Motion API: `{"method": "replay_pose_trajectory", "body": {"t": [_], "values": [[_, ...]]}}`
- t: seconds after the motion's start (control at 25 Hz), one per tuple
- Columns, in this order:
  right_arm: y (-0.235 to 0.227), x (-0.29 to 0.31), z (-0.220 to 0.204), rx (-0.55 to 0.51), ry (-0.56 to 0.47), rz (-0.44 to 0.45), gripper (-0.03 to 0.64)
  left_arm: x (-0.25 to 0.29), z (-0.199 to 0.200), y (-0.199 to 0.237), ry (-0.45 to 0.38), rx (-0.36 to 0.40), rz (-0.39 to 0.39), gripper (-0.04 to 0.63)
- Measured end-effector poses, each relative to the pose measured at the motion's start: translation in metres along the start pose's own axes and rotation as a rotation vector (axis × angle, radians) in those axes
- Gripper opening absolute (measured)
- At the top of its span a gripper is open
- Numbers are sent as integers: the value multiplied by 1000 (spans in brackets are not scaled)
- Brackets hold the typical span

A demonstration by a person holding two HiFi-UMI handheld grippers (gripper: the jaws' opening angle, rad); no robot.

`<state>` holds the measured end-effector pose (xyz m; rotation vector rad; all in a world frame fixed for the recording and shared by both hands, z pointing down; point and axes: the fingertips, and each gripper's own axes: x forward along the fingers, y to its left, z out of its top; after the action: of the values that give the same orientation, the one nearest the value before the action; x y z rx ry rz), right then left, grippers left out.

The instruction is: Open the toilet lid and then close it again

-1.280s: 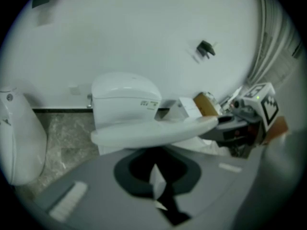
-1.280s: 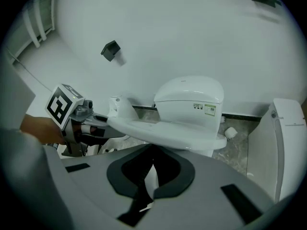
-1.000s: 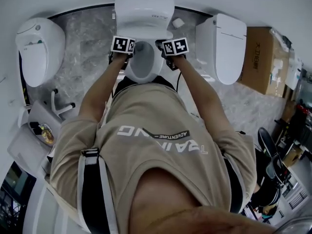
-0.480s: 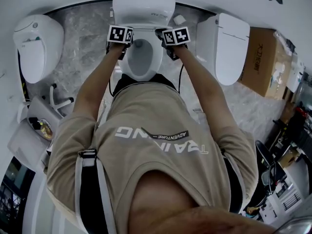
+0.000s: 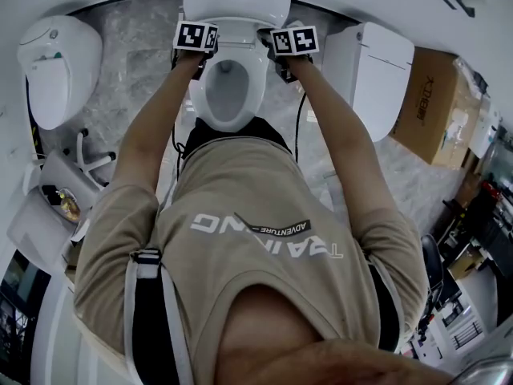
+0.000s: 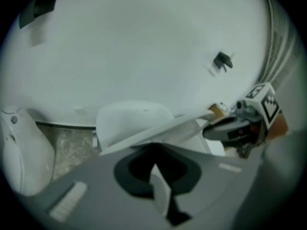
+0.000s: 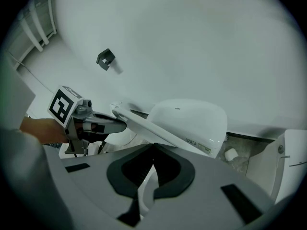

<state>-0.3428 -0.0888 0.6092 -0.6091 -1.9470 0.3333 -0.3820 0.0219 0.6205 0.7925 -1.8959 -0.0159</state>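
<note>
Seen from above, a person in a beige T-shirt [image 5: 264, 239] leans over a white toilet, arms stretched forward with a gripper in each hand. The toilet lid [image 5: 236, 5] stands part-raised, tilted up toward the white wall [image 6: 144, 42], with the seat and bowl [image 5: 227, 87] uncovered below it. The left gripper [image 5: 196, 38] and right gripper [image 5: 290, 42] sit at the lid's two front corners. In the gripper views the lid's front edge runs as a slanted white band between them. The left fingers [image 7: 109, 124] are clenched together, tip against that edge. The right fingers [image 6: 221, 129] look clenched too, touching its other end. A second toilet [image 5: 52, 70] stands at left and a third toilet [image 5: 377, 74] at right on the grey stone floor [image 5: 136, 62], with a cardboard box [image 5: 429, 103] beyond.
</note>
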Motion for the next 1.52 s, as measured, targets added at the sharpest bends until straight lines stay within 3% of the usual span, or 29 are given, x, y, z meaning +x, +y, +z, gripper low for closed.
{"method": "replay_pose_trajectory", "body": {"t": [0.32,0.72,1.16,1.52], "values": [[-13,-4,35,-53,-17,-37,9,4,36,9,-76,-101,-25,5],[-19,-12,62,-113,-13,-42,9,8,47,24,-88,-125,-23,5],[-32,-18,115,-173,-108,-71,9,14,58,11,-82,-62,-54,5],[-63,13,119,-109,-23,-83,9,13,70,-1,-87,14,-51,5]]}}
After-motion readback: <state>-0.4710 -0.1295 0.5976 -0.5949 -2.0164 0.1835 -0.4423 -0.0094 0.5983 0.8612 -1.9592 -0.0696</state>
